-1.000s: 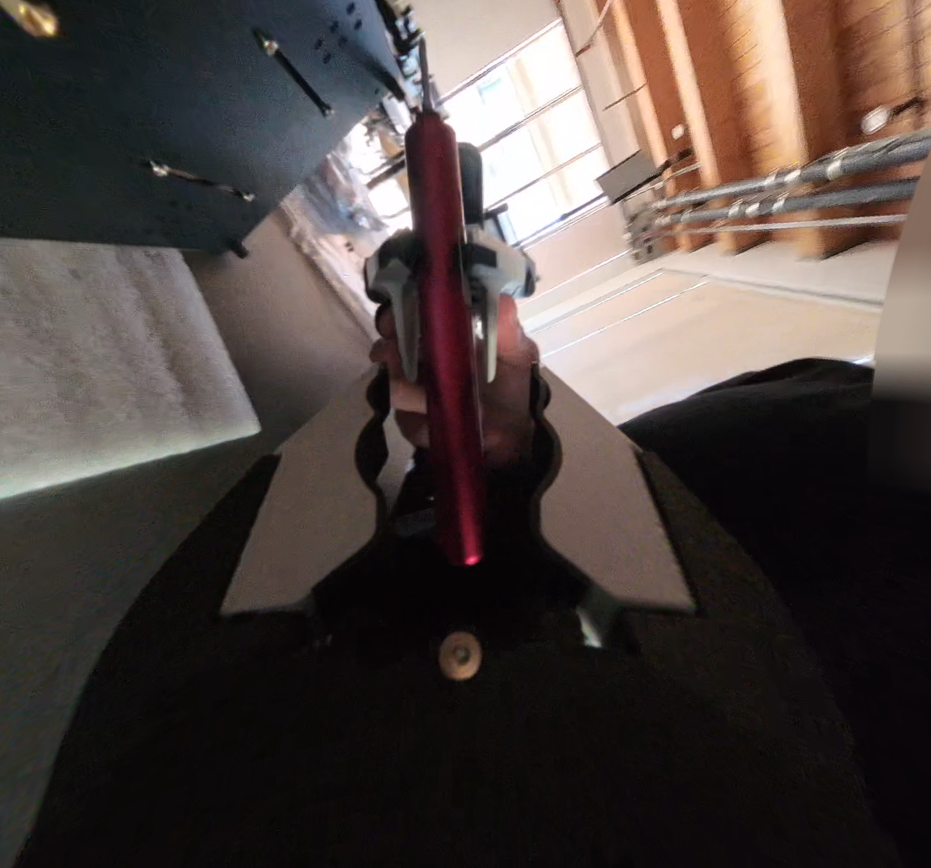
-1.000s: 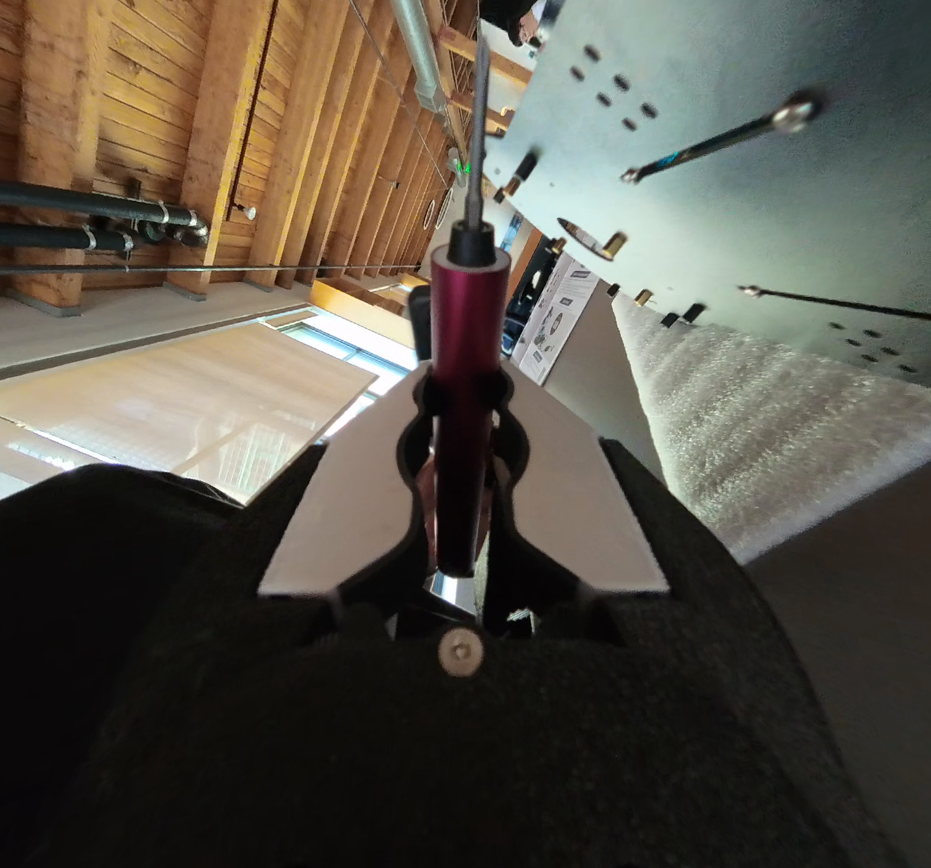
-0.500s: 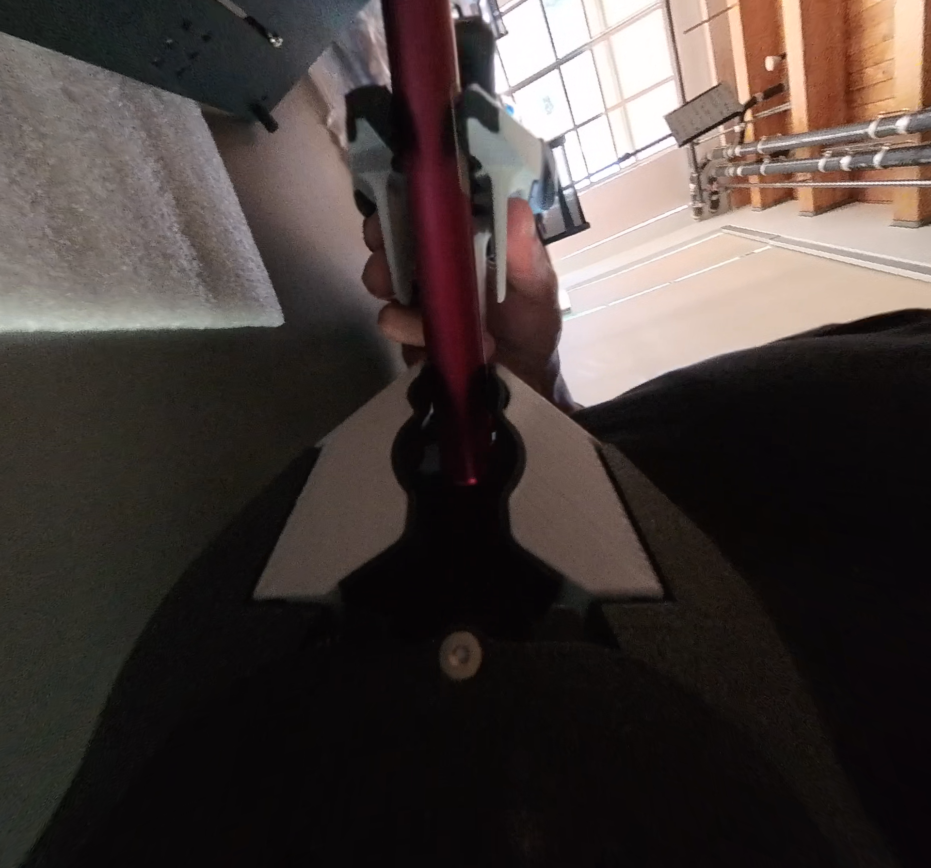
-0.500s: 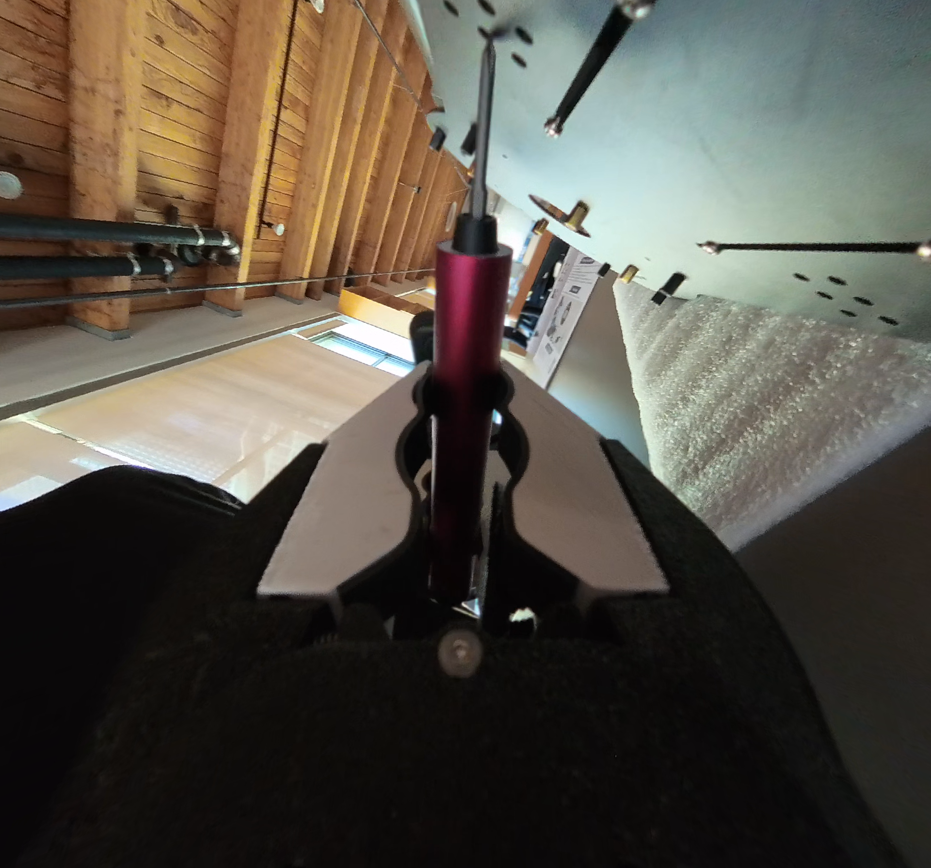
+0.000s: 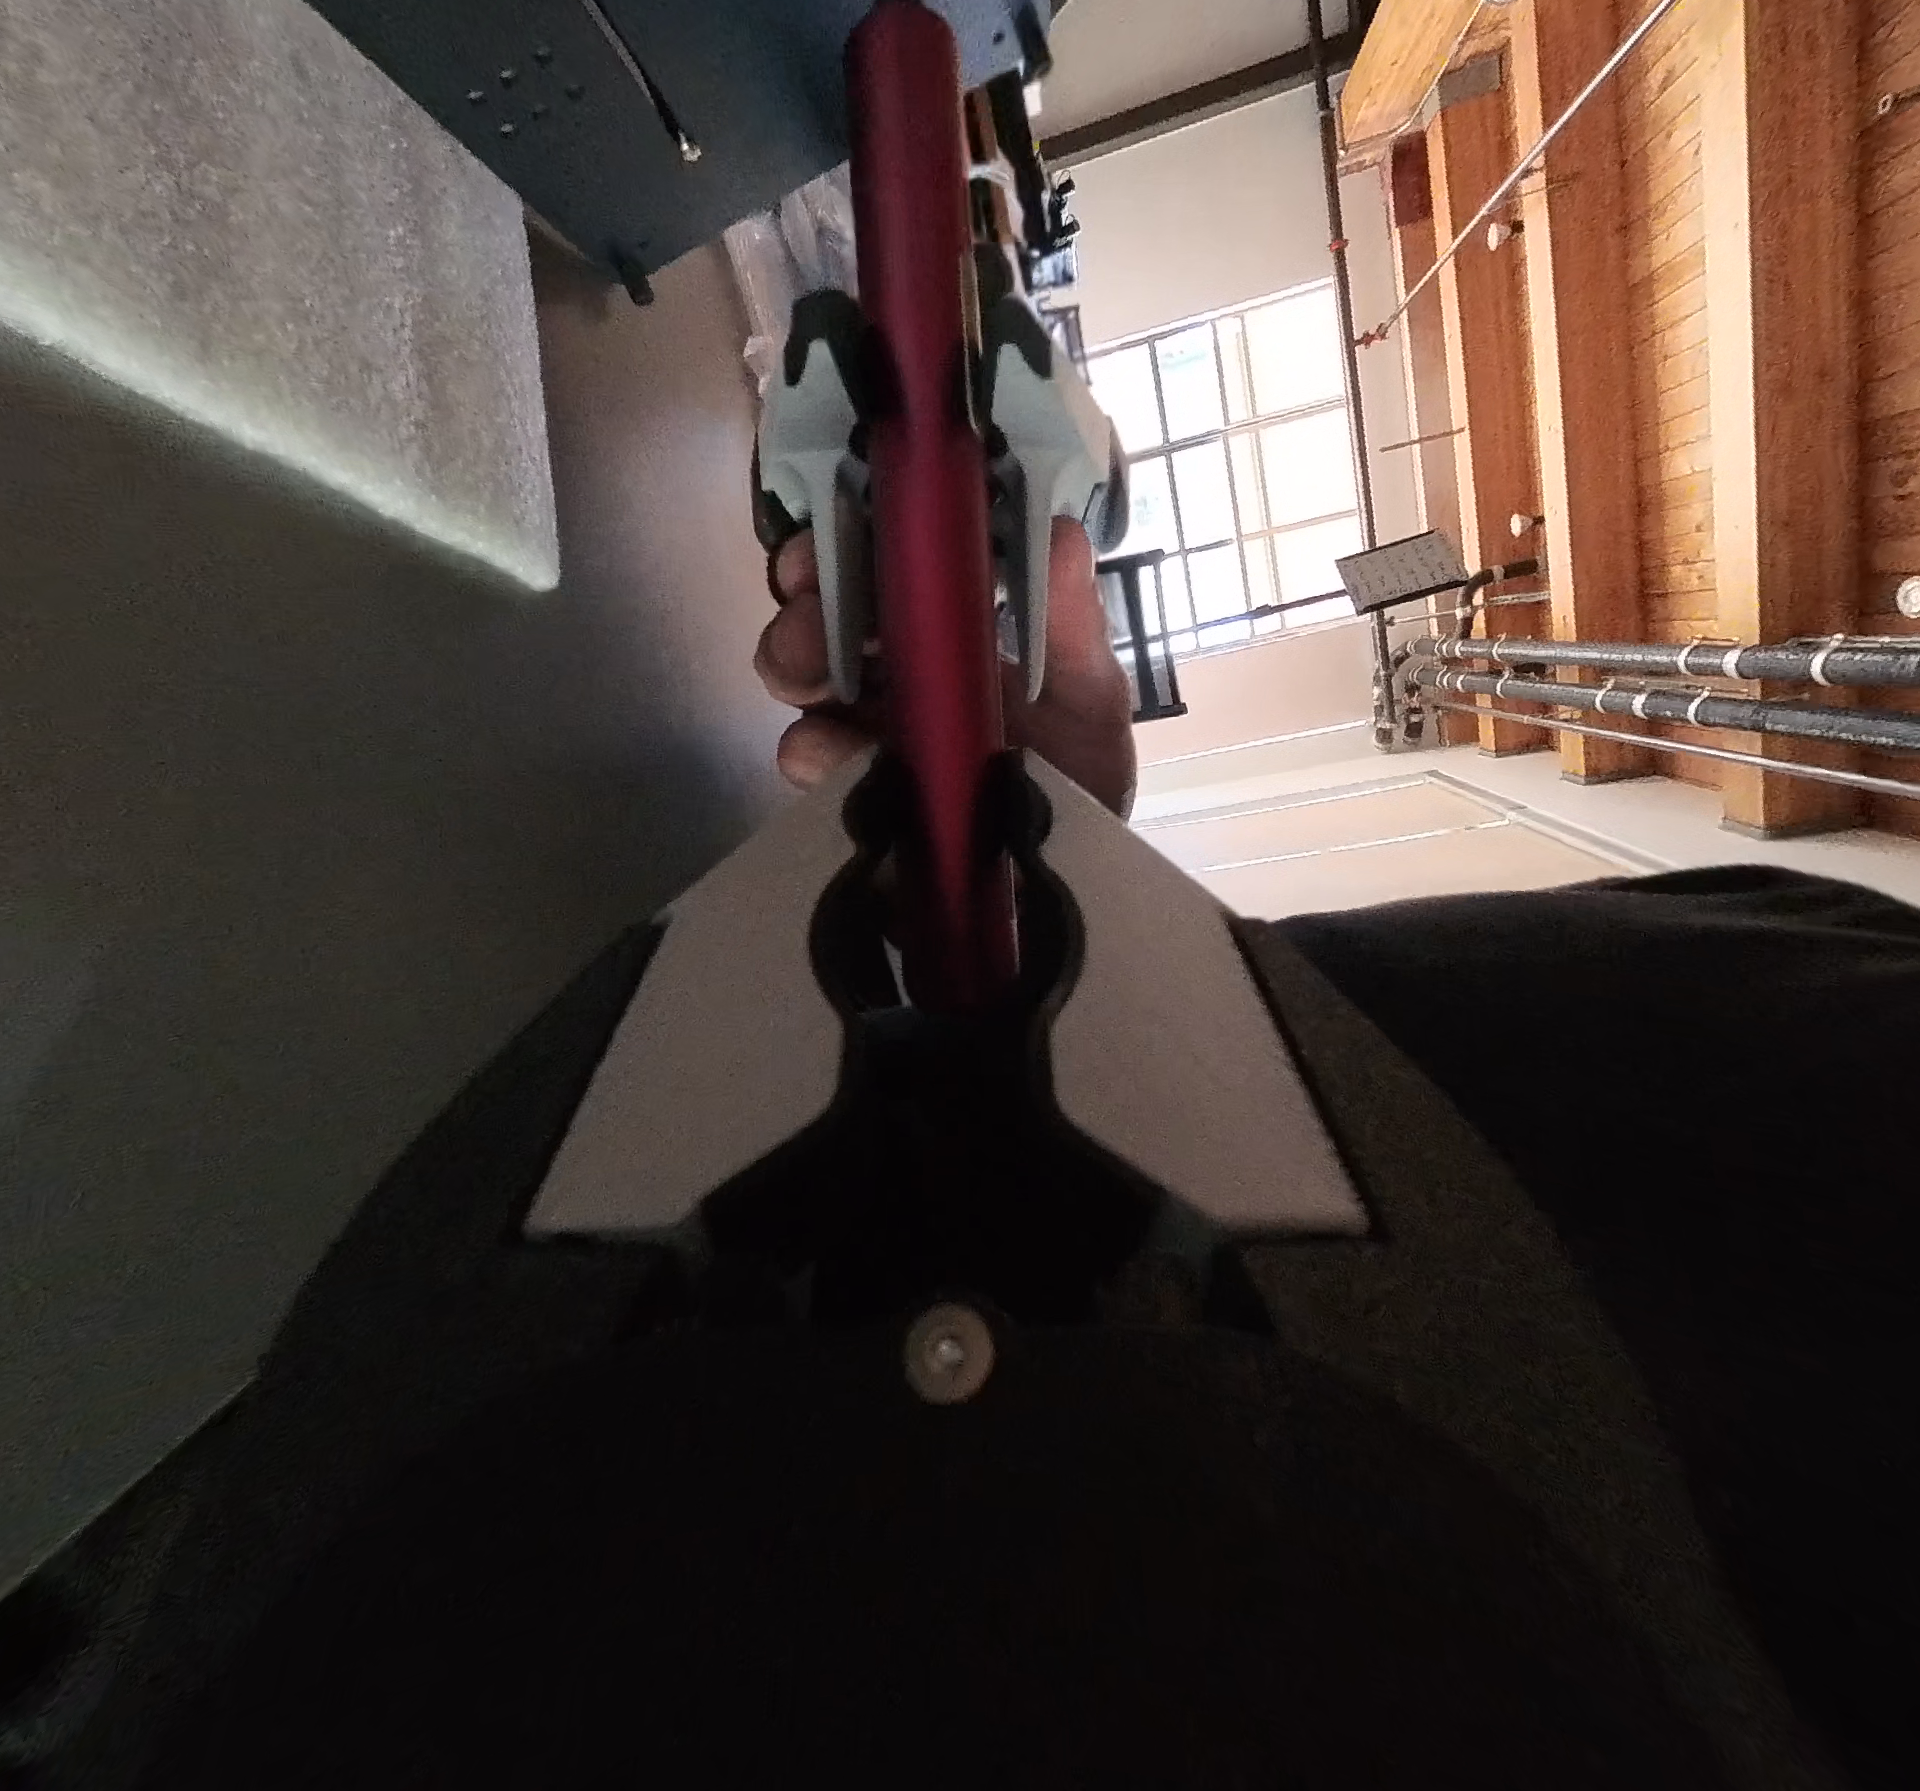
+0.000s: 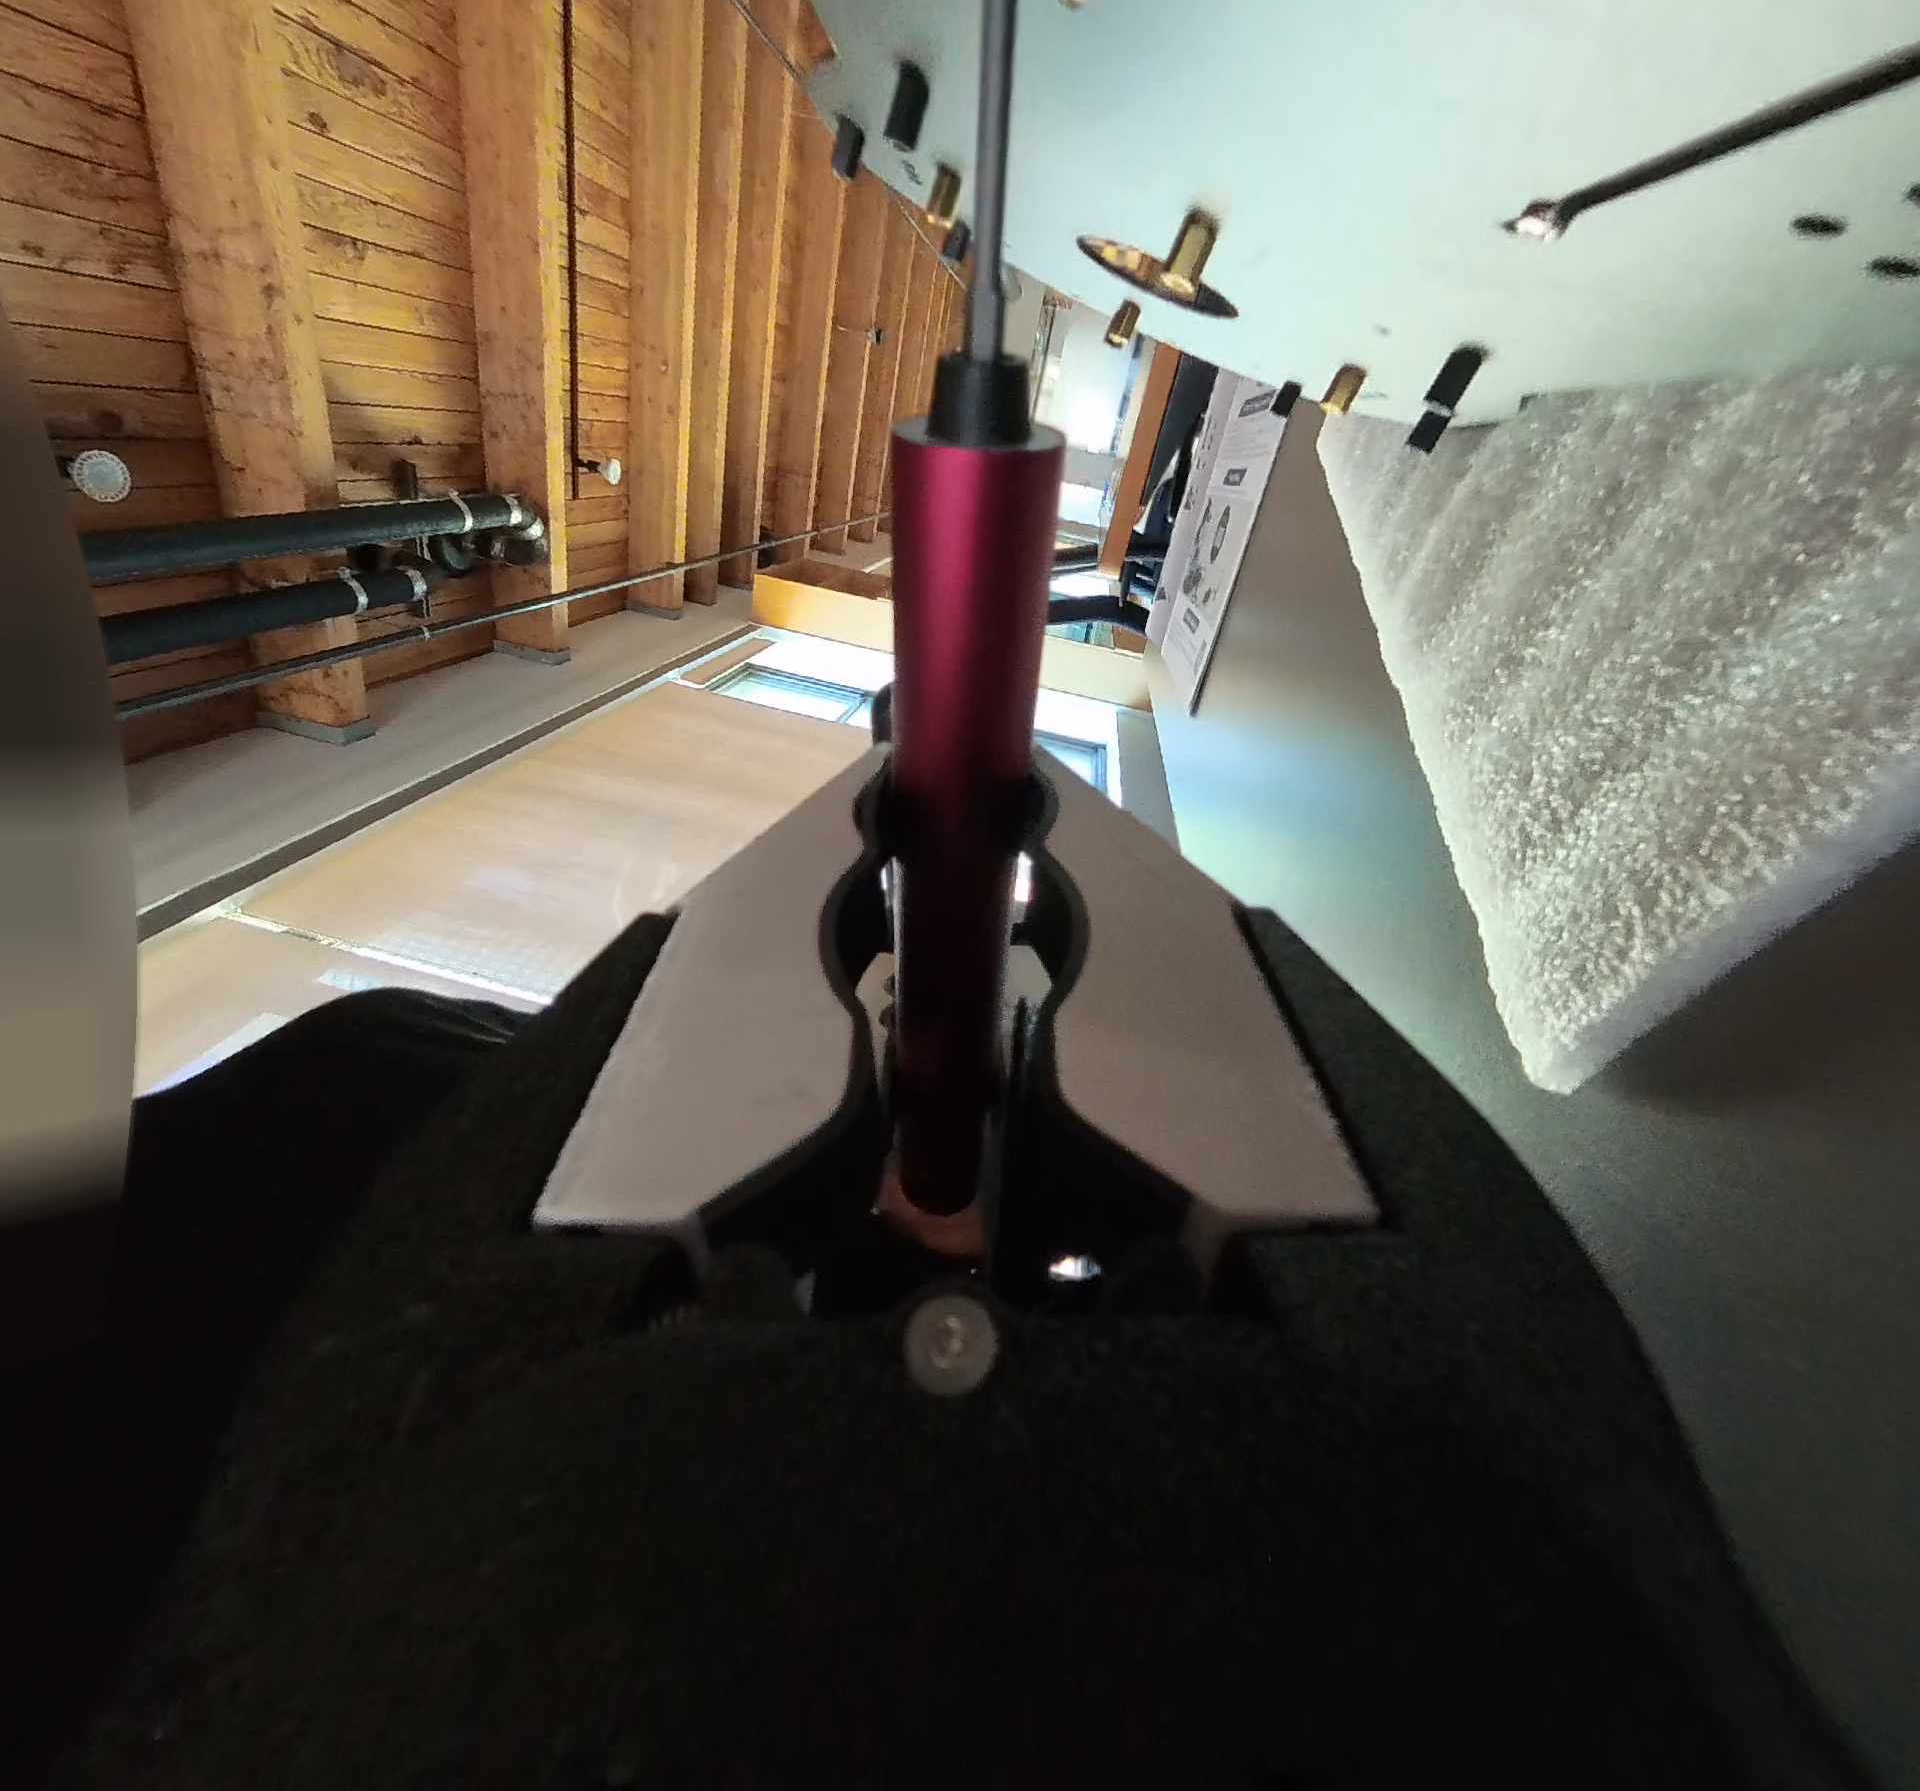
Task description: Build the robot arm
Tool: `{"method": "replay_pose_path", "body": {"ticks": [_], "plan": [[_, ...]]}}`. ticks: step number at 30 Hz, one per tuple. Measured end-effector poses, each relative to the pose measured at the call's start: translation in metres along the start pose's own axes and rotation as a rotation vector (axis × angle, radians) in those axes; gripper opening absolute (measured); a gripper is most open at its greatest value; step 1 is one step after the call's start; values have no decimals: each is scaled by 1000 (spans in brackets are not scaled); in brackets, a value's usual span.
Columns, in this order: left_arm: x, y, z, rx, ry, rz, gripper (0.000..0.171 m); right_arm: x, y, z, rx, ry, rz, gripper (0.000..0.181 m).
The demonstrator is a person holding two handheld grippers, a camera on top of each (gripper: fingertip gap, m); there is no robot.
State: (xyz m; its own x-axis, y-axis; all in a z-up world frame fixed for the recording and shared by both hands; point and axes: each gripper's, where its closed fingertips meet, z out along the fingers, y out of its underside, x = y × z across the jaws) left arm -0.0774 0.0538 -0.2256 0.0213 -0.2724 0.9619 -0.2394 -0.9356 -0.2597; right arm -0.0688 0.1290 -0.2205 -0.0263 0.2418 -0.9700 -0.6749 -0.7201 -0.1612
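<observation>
Together, both grippers clamp one red-handled screwdriver point(image 6: 966, 785). The right gripper point(image 6: 961, 832) grips its handle mid-length, presumably steadying the bit pointing at twelve o'clock toward a dark drilled panel point(image 6: 1455, 79). Only the left view shows the left gripper point(image 5: 940, 811) pinching the handle's butt, and a hand point(image 5: 1081, 692) behind the opposite gripper. Foam sheet point(image 6: 1662, 702) lies at three o'clock.

Screwdriver point(image 6: 964, 702) — magenta; panel point(image 6: 1455, 79) — grey.
</observation>
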Motion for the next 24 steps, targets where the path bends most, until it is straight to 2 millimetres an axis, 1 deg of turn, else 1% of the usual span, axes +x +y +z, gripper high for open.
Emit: {"method": "replay_pose_path", "body": {"ticks": [2, 6, 14, 24], "plan": [[0, 1, -1, 16, 8, -15, 19, 1, 1, 3, 1, 3, -12, 18], [-1, 1, -1, 27, 6, -26, 19, 3, 2, 8, -13, -16, 21, 17], [-1, -1, 2, 21, -5, -32, 19, 4, -1, 6, -12, -26, 21, 17], [0, 2, 2, 19, -11, -34, 19, 2, 2, 8, -27, -45, 32, 17]]}}
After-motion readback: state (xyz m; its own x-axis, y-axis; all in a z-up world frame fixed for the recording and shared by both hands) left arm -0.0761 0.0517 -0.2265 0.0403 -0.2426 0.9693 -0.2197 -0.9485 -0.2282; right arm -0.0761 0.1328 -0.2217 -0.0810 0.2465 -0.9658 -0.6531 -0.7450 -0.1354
